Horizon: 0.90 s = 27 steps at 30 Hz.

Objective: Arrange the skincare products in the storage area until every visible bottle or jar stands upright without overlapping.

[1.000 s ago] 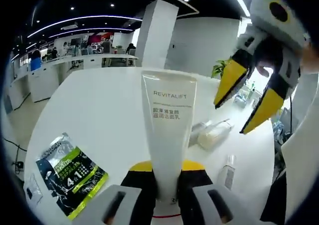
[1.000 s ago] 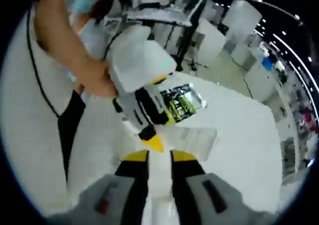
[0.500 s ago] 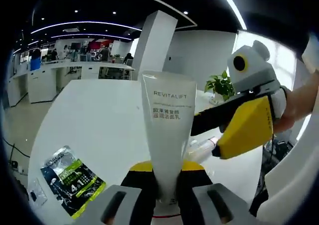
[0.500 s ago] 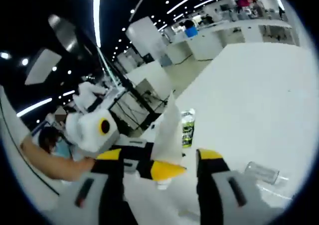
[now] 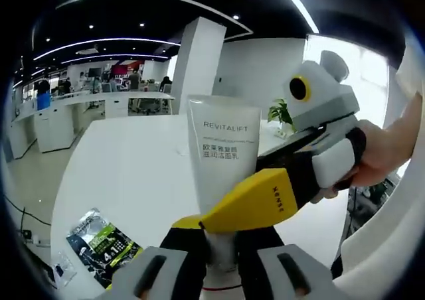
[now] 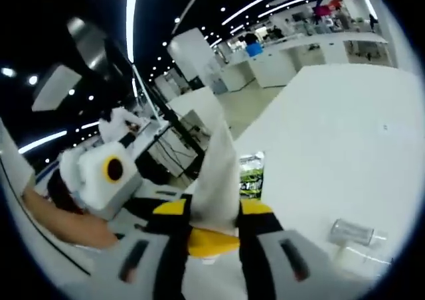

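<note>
A white REVITALIFT tube (image 5: 222, 154) stands cap down between the jaws of my left gripper (image 5: 222, 250), which is shut on its lower end. My right gripper reaches in from the right, and its yellow finger (image 5: 255, 204) lies across the tube just above the left jaws. In the right gripper view the tube (image 6: 218, 170) shows edge-on, and my right gripper (image 6: 214, 210) has its jaws pressed against both of its sides. The left gripper's yellow tip (image 6: 211, 243) sits just below. Both grippers hold the tube above the white table (image 5: 133, 154).
A green and black sachet (image 5: 101, 241) lies flat on the table at the lower left, also seen as the sachet (image 6: 251, 174) behind the tube. A clear bottle (image 6: 352, 233) lies on its side on the table (image 6: 332, 127). A hand (image 5: 382, 154) holds the right gripper.
My right gripper has swung down from above the table to the tube. Its jaws, wide open half a second ago, have closed onto the tube's sides. The left gripper keeps its hold.
</note>
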Tool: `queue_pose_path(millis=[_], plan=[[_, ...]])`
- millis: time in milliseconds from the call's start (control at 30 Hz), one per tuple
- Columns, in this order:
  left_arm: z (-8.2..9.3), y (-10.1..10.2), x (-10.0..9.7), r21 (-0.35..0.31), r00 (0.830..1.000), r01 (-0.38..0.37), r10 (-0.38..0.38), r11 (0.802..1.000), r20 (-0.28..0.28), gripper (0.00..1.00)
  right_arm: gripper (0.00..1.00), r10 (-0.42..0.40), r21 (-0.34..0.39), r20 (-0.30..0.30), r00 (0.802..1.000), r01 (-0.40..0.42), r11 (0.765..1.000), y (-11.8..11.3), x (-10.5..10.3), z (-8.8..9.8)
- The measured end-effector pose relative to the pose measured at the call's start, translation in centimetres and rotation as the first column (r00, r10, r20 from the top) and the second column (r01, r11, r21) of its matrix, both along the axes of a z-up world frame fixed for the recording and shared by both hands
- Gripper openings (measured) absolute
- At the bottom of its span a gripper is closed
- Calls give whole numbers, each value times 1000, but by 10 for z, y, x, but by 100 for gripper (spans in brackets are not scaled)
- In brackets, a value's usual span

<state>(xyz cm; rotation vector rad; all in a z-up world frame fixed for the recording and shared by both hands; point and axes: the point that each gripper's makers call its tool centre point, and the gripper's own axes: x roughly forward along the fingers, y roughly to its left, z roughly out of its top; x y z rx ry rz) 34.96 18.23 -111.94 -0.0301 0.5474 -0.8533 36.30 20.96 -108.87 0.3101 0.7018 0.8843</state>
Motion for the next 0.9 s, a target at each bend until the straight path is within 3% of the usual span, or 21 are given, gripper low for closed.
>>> queue_pose_path(millis=[233,300,333,367,433,633,900], plan=[[4,2,-6,9,1000,0,0,1000,-6,21,17,59,20,39,997,-60,998,3,-6,7],[5,3,-8,3,1000,2,-2,1000,-7,32,12,75,15,46,996,-76,997,4,-8,8],[5,6,-4,4,1000,-30,30,1000,-3,32,12,106,2,96,990,-106,994,5,-7,11],[6,6,-10,5,1000,-12,12,1000,-8,32,12,104,12,59,993,-105,994,4,-15,10],[7,7,-14,-7,1000,-10,9,1000,-11,32,11,122,14,64,990,-123,992,5,-18,11],[8,6,-22,-20,1000,9,-9,1000,-17,32,11,185,-20,99,978,-184,983,6,-27,12],[17,16,-34,-28,999,50,-50,998,15,31,11,262,-77,150,953,-253,964,10,-33,12]])
